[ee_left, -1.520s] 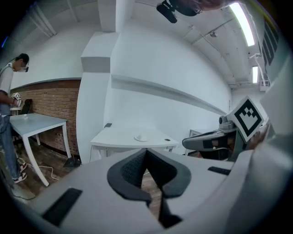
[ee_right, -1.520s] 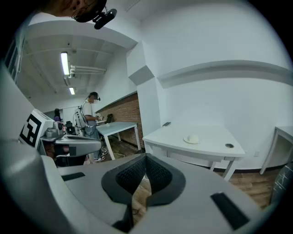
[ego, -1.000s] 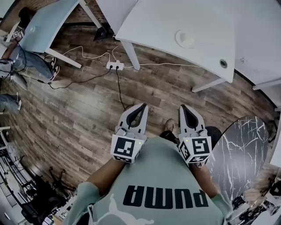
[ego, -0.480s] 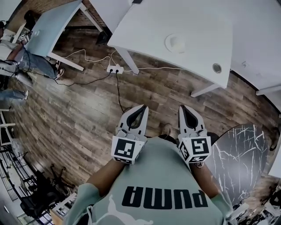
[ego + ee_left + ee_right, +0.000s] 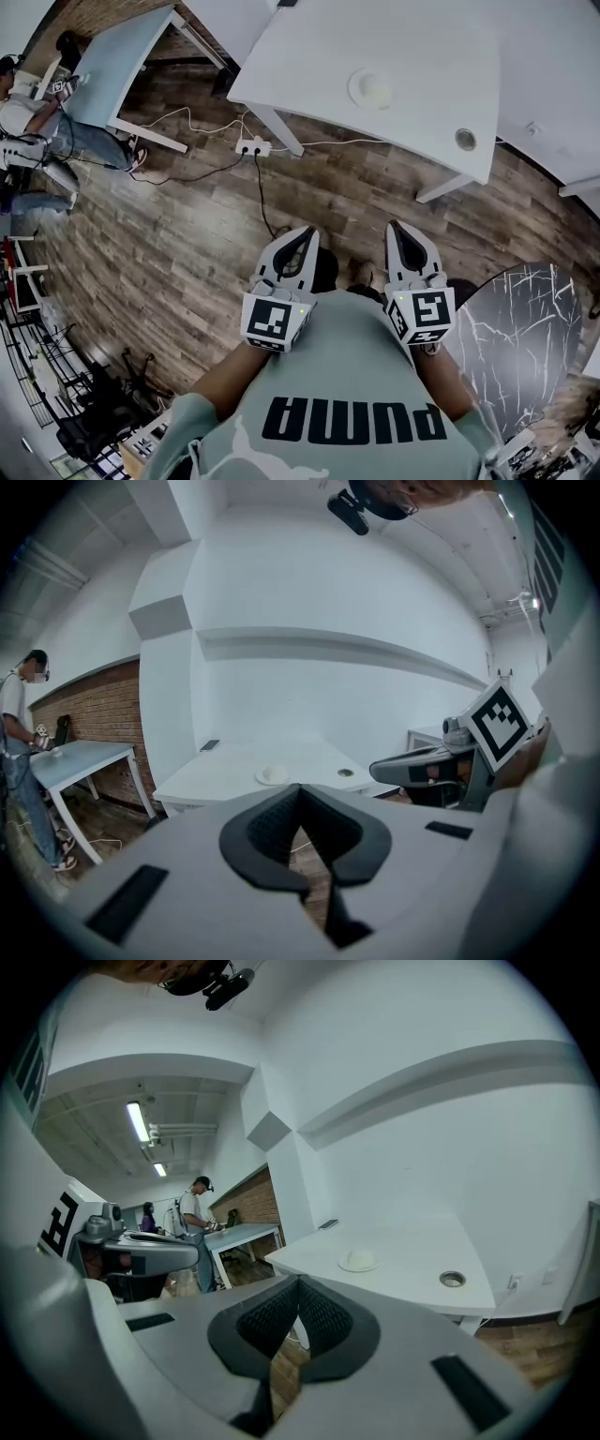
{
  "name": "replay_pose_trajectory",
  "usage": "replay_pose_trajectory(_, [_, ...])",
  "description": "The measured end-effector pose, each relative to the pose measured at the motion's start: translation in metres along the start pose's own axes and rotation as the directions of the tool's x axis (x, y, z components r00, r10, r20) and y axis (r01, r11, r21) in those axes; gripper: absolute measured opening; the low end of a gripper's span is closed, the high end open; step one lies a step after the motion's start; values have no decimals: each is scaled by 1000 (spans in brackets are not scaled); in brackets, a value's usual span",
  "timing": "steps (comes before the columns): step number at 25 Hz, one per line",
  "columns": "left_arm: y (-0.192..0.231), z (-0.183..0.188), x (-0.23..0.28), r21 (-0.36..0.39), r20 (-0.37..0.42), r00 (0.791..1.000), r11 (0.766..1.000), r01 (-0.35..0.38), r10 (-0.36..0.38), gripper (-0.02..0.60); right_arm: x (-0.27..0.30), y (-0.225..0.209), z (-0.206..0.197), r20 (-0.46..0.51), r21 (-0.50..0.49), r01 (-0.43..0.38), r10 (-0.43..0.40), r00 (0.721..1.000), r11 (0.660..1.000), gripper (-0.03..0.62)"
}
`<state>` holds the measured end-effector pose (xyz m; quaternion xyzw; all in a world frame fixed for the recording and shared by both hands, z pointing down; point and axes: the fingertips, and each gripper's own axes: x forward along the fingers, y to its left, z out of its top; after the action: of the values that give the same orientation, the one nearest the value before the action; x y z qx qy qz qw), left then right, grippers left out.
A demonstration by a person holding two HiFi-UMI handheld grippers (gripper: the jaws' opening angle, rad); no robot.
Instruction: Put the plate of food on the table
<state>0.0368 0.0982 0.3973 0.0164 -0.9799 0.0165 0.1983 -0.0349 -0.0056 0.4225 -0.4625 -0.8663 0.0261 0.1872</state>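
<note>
Grippers empty, plate far ahead
Jaws of left gripper [image 5: 306, 232] and right gripper [image 5: 395, 228] pressed together on nothing; small round white plate of food [image 5: 373, 89] sits on white table [image 5: 309, 56], well ahead. Risk: arriving closed would shove it.

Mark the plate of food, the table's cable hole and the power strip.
plate of food [image 5: 373, 89]: head view, the mound at its centre
cable hole [image 5: 466, 139]: head view, its round insert
power strip [image 5: 253, 146]: head view, middle of its casing
</note>
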Motion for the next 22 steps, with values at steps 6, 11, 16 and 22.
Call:
replay_pose_trajectory(6, [14,5,29,-22,11,998,998,57,-57,6,18,-9,3,-32,-17,44,-45,998,999,8])
replay_pose_trajectory(11, [37,23,64,-34,46,992,992,120,-118,6,47,-18,20,-44,-37,96,-98,994,995,8])
replay_pose_trajectory(16, [71,36,96,-46,55,985,985,165,-162,6,83,-24,37,-61,-53,141,-144,988,989,8])
replay_pose_trajectory(22, [105,49,128,-49,66,973,973,224,-220,6,125,-28,55,-78,-58,192,-196,977,980,8])
